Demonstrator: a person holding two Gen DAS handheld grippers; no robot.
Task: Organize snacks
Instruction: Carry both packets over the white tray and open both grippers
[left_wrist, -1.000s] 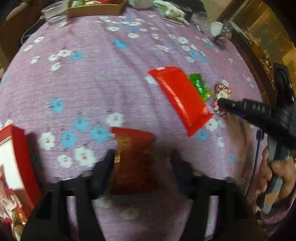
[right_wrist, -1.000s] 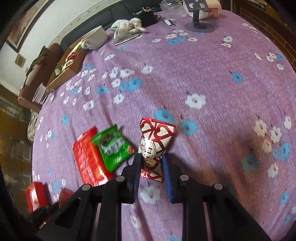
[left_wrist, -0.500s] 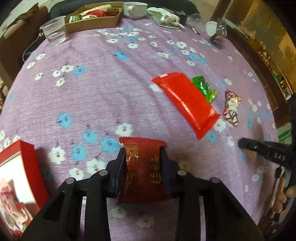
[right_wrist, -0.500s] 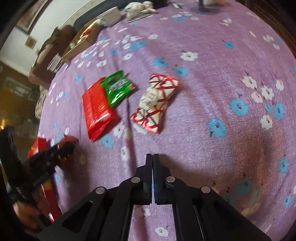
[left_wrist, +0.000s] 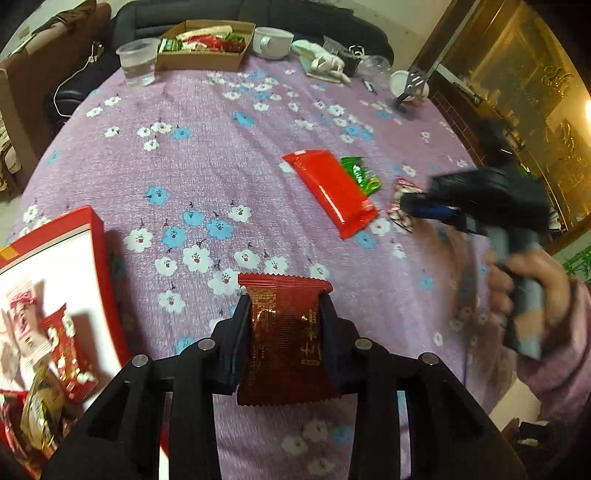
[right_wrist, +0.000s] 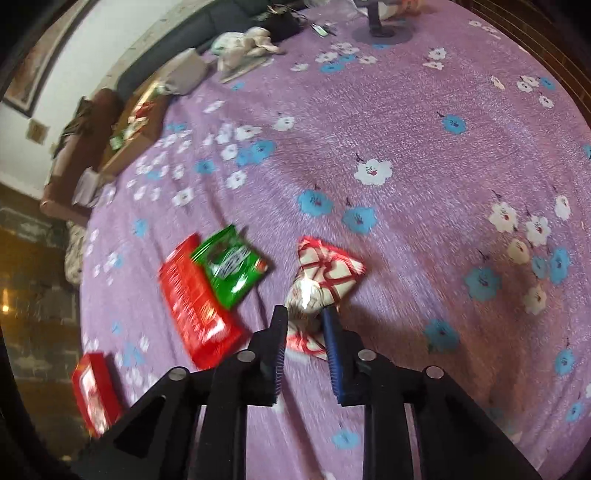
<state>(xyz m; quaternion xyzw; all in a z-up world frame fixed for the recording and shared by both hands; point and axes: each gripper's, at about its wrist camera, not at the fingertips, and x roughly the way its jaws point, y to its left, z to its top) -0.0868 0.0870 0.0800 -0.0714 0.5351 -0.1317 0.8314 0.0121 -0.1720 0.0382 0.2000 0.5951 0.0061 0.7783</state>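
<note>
My left gripper (left_wrist: 284, 299) is shut on a dark red snack packet (left_wrist: 284, 343) and holds it lifted above the purple flowered cloth. An open red box (left_wrist: 99, 240) with several snacks inside sits at the left. My right gripper (right_wrist: 304, 314) straddles the narrow waist of a red-and-white packet (right_wrist: 328, 269) lying on the cloth. Its jaws are opening, and the packet is between them. A long red packet (right_wrist: 192, 302) and a green packet (right_wrist: 229, 269) lie just left of it. The left wrist view shows the right gripper (left_wrist: 402, 205) blurred over that packet.
At the far edge stand a cardboard tray of snacks (left_wrist: 199, 62), a plastic cup (left_wrist: 138, 62), a white bowl (left_wrist: 273, 40) and a phone stand (left_wrist: 410, 88). A person's hand (left_wrist: 528, 280) holds the right gripper's handle. Dark wood furniture borders the table's right side.
The left gripper closed on the dark red packet and raised it off the cloth. The right gripper pulled back from the red-and-white packet, shut empty, then returned with jaws apart around it.
</note>
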